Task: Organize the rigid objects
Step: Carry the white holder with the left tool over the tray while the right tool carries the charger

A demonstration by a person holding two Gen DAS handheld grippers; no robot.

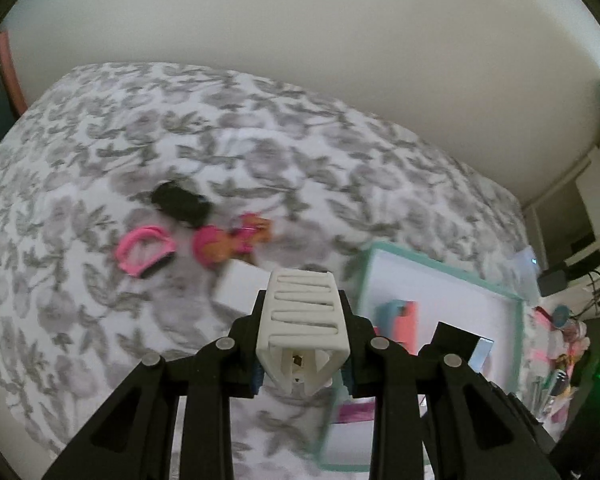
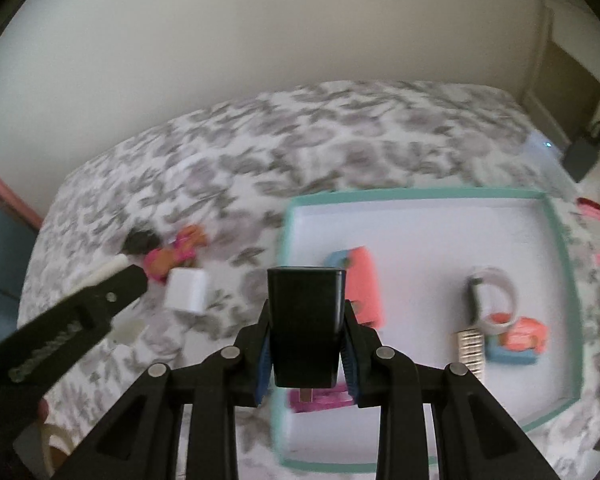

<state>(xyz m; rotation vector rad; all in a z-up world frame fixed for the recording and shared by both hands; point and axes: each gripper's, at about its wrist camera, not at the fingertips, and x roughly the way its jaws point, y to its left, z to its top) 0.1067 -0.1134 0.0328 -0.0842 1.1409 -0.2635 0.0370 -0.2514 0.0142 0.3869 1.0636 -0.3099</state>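
My left gripper (image 1: 302, 320) is shut on a white slotted plastic piece (image 1: 302, 312), held above the bed next to the teal-rimmed white tray (image 1: 440, 276). My right gripper (image 2: 306, 320) is shut on a black rectangular block (image 2: 305, 320), held over the tray's (image 2: 420, 194) left edge. The tray holds a coral and blue case (image 2: 364, 280), a tape roll (image 2: 496, 300), a small metal block (image 2: 470, 354), an orange and blue pack (image 2: 518, 342) and a pink item (image 2: 320, 400). A white box (image 2: 186, 290), a doll (image 1: 228, 240) with black hair and a pink band (image 1: 144, 250) lie on the bed.
The bed has a grey leaf-patterned cover (image 1: 140, 140) against a plain wall. The left gripper's arm (image 2: 80, 316) crosses the right wrist view at left. Clutter with pens and cables (image 1: 560, 340) sits to the right of the bed.
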